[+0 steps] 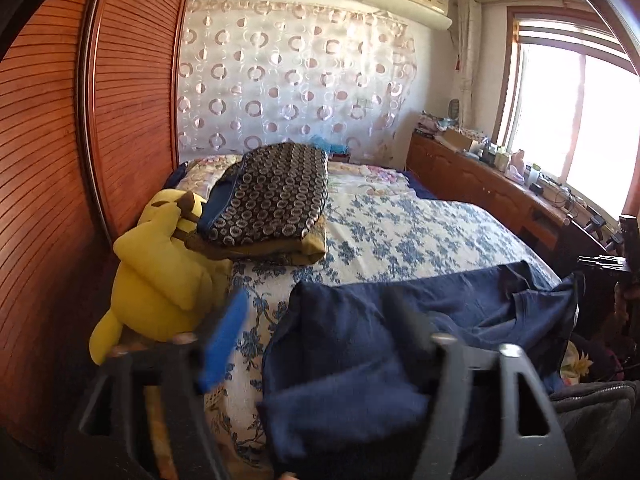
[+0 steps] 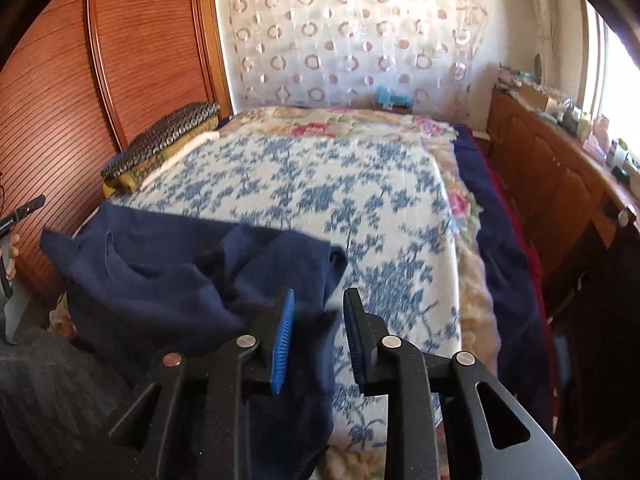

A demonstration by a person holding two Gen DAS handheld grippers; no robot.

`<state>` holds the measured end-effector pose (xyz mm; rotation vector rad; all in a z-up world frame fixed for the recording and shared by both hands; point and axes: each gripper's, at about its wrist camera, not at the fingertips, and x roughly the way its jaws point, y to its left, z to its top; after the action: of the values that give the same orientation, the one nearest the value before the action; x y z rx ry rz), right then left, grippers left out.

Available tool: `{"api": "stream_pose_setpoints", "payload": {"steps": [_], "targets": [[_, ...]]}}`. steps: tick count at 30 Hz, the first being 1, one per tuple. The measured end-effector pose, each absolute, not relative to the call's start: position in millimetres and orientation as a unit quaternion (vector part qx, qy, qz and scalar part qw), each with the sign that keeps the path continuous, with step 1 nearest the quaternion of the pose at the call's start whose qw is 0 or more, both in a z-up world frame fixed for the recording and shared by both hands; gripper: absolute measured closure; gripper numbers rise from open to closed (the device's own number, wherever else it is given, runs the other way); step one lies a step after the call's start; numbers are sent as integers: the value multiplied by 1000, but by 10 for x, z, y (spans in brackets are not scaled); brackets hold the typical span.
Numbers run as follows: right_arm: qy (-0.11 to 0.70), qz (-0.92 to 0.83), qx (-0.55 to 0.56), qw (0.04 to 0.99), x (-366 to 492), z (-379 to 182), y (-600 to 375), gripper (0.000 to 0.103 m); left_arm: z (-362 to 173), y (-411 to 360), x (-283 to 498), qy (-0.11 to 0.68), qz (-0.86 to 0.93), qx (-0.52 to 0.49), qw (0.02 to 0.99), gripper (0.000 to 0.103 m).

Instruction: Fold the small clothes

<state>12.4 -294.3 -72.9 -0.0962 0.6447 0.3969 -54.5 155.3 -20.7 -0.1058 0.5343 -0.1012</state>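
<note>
Claws came nearest: the left claw stood spread over the navy shirt, the right claw stood spread beside its edge. Shirt lay crumpled on the bed; beyond sat a yellow plush toy.

A dark navy cotton T-shirt lies rumpled and partly spread across the lower centre of both views, its neckline opening visible among folds.
</note>
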Motion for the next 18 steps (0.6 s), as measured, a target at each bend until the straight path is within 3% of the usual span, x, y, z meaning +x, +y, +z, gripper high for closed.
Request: {"api": "stream_pose_setpoints", "payload": {"steps": [3, 18], "targets": [[302, 193, -46, 933, 78, -733, -2945, 59, -205, 1532, -482, 268, -49, -49, 961, 22], [329, 201, -45, 922, 763, -1111, -2662, 58, -357, 1499, -303, 296, -25, -43, 954, 22]]}}
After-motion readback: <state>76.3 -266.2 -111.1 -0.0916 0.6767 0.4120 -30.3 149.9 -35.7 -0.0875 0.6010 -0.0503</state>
